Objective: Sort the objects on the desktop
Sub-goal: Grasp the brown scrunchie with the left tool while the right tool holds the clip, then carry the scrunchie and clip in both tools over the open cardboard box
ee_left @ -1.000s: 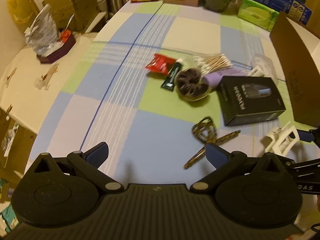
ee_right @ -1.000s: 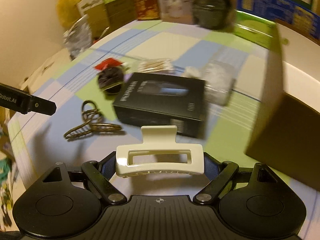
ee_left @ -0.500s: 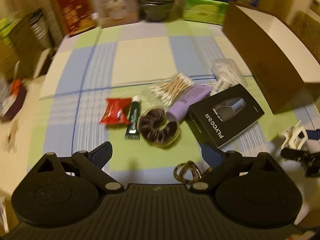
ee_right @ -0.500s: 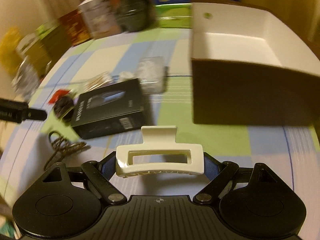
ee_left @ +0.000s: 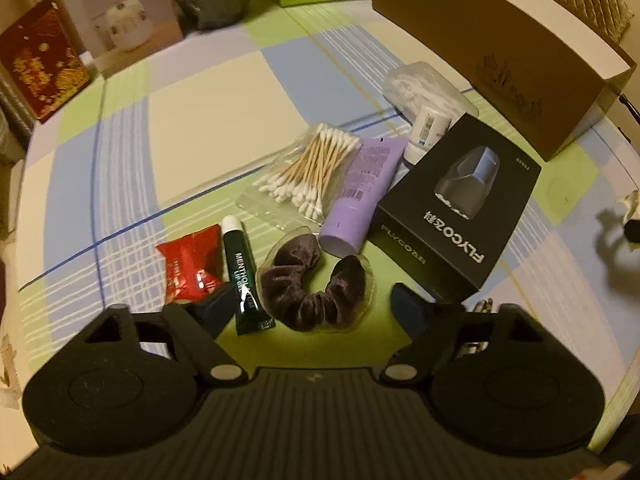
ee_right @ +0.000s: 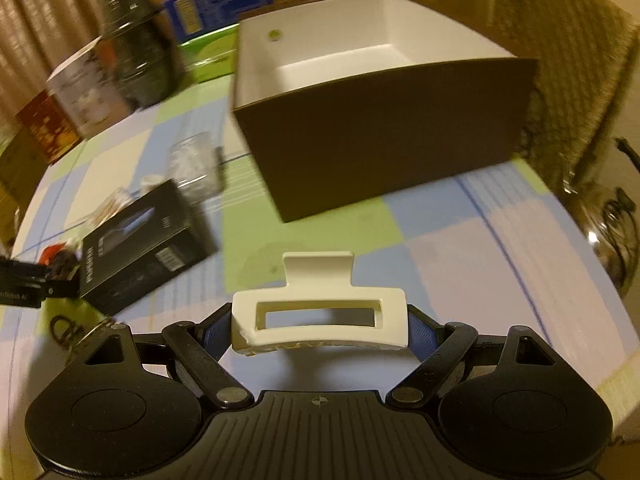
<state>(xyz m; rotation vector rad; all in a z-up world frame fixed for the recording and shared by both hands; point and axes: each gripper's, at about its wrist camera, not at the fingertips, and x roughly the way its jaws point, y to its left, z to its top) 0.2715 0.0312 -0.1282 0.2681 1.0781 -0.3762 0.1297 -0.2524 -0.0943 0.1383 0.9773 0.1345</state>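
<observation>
Your right gripper [ee_right: 319, 322] pinches the cream plastic rectangular hair claw [ee_right: 319, 320] crosswise, long axis spanning the fingers; the brown open cardboard box with white lining [ee_right: 376, 120] sits straight ahead, upper centre. Your left gripper [ee_left: 308, 304] is closing, pads untouched, over the dark velvet scrunchie [ee_left: 314, 284] at lower centre on the surface.

The scrunchie [ee_left: 316, 284] looks like plush dark velvet. The cotton swabs [ee_left: 310, 172] have wooden sticks in a clear plastic bag. The red sachet [ee_left: 190, 266] is shiny foil, the shaver box [ee_left: 460, 208] matt black card. The hair clip [ee_right: 320, 316] is smooth cream plastic; the tabletop [ee_left: 208, 116] wears checked cloth.
</observation>
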